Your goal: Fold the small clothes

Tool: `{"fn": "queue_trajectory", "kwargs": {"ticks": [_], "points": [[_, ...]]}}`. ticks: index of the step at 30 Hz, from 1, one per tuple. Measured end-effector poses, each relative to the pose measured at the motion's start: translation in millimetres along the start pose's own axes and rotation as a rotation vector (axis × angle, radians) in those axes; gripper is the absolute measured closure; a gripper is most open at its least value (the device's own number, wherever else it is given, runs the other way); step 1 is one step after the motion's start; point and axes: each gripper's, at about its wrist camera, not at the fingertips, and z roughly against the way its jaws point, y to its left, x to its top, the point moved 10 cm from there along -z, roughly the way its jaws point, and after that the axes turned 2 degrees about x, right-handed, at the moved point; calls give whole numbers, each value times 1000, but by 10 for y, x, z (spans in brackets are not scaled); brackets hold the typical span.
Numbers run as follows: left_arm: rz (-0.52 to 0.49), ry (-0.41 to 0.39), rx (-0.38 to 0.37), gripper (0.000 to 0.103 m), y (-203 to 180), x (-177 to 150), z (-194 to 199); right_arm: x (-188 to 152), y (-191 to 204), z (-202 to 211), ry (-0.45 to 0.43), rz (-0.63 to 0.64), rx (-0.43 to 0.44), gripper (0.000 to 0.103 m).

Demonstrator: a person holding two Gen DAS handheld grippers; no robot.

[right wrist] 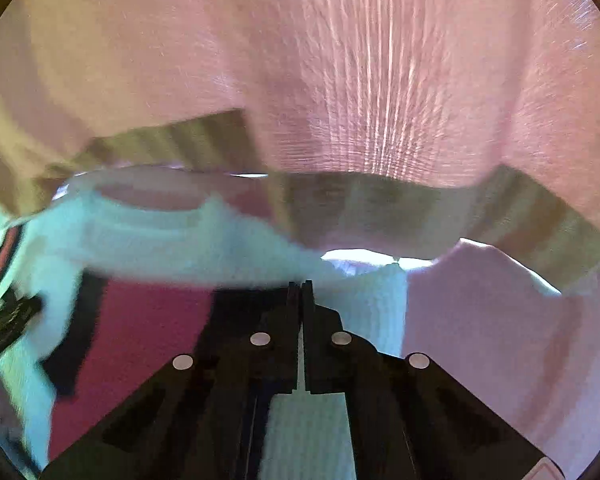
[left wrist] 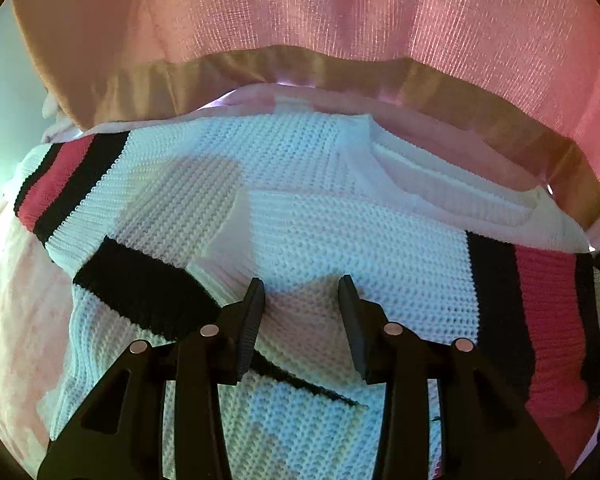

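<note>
Just ahead of the left tongs (left wrist: 302, 292), and spreading away to both sides of them, lies a small white knitted sweater (left wrist: 300, 220) with bands of black and red; it rests on a pale pink cloth surface (left wrist: 16, 300) that shows to the left of those tongs. The left tongs stand apart, their two black fingers (left wrist: 252, 320) angled down at the knit with a raised ridge of white fabric rising in the gap; whether the pads actually press that ridge cannot be told, and the fabric looks slack. One sleeve with a black stripe (left wrist: 140, 284) is folded across the body just left of the left tongs, and the black-red-black band (left wrist: 540, 320) runs down the sweater's edge well to their right. Beyond the sweater, past the tips, hangs a pink woven cloth (left wrist: 380, 20) with an olive-brown border (left wrist: 300, 68). In the right wrist view, which is smeared with blur, the right tongs (right wrist: 300, 292) are together, fingers meeting with only a hairline slit and nothing visible pinched between them. They hover over the sweater's (right wrist: 180, 240) striped end, the red band (right wrist: 140, 340) lying to their left and white knit below and just to their right. The left tongs' tip (right wrist: 8, 320) pokes in at the far left edge.
</note>
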Motion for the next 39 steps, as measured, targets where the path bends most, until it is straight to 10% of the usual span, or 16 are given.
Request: {"fn": "queue_trajectory", "kwargs": {"ticks": [9,12,16,27,29,33,39], "points": [[-57,18,-14,61,-74,-118,75,-850,22,478,54,191,-51,48],[-37,31,-25,60,-54,-116,63,-883,65,381,61,226,-72,48],[-46,27,-10,61,-52,-115,50,-829,-84,407,50,193,-87,84],[18,-1,-48,60,23,-62,172,-833,-48,749,38,40,-49,79],[115,-57,-59,60,321,102,389,-804,194,1021,-17,37,-6,77],[300,-145,10,29,1292,352,667,-918,656,1484,-126,29,68,58],[573,-84,229,30,3205,402,301,-1424,1553,1606,-153,161,170,52]]}}
